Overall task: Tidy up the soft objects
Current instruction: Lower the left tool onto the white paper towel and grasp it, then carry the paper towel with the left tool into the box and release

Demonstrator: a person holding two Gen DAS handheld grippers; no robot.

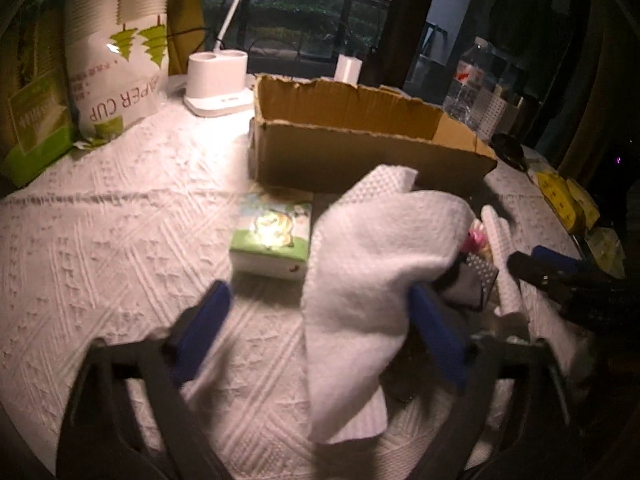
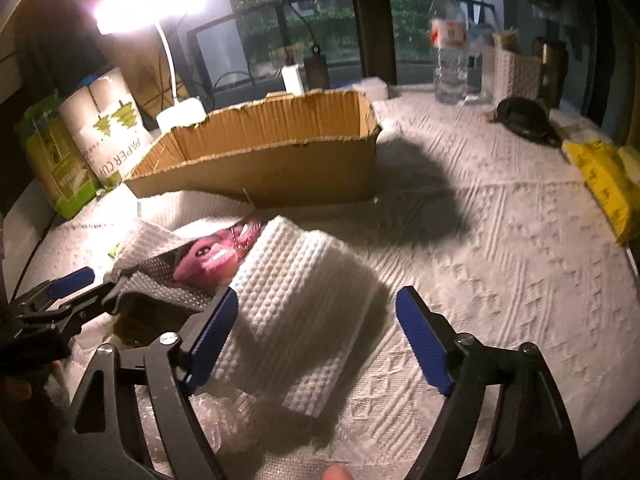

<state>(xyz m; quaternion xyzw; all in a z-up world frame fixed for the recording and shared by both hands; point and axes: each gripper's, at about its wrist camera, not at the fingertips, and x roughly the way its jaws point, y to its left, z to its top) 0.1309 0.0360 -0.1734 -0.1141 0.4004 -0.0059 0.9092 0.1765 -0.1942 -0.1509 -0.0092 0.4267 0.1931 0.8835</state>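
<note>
A white textured cloth (image 1: 368, 264) lies rumpled on the table, draped over my left gripper's right finger. My left gripper (image 1: 320, 320) is open, its jaws wide apart around the cloth's near end. The same cloth (image 2: 296, 304) shows in the right wrist view, folded over a pink soft item (image 2: 212, 260). My right gripper (image 2: 316, 336) is open, its left finger (image 2: 212, 328) touching the cloth. An open cardboard box (image 1: 360, 136) stands behind, also in the right wrist view (image 2: 264, 160). The pink item (image 1: 474, 240) peeks out from under the cloth.
A small green-and-white tissue pack (image 1: 272, 236) lies left of the cloth. A paper cup bag (image 1: 116, 56), green pack (image 1: 32, 120) and white lamp base (image 1: 218, 80) stand far left. A water bottle (image 2: 450, 40), dark object (image 2: 520, 120) and yellow packets (image 2: 608, 184) sit at right.
</note>
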